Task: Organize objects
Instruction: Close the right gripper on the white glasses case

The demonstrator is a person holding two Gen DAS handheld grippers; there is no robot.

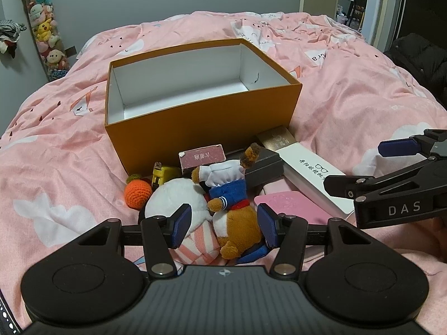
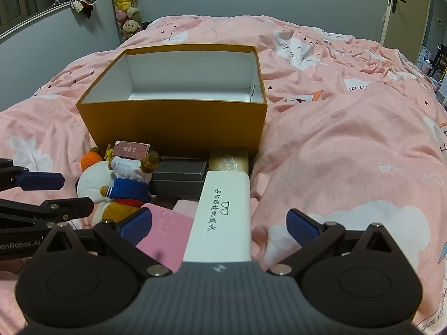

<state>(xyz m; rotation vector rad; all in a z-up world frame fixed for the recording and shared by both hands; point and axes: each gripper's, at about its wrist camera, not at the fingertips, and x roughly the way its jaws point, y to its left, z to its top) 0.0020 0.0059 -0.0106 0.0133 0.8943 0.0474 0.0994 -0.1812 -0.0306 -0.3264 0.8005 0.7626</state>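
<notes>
An open orange box [image 1: 201, 128] [image 2: 173, 125] with a white, empty inside stands on the pink bed. In front of it lies a pile: a brown plush dog in blue and white [image 1: 232, 195] [image 2: 125, 184], a white plush [image 1: 173, 198], an orange crochet ball [image 1: 138, 195], a yellow toy [image 1: 164, 174], a small maroon box [image 1: 202, 156], a dark box [image 1: 264, 164] [image 2: 181, 171], a pink case [image 1: 290, 206] [image 2: 167, 231] and a long white glasses case [image 1: 313, 176] [image 2: 223, 212]. My left gripper [image 1: 223, 227] is open, its pads on either side of the dog. My right gripper [image 2: 219, 226] is open over the white case.
The rumpled pink duvet [image 2: 349, 139] rises in a mound right of the pile. A hanging column of plush toys [image 1: 44, 30] is on the far wall. A dark jacket [image 1: 419, 61] lies at the right edge. A doorway [image 1: 352, 0] opens at the back right.
</notes>
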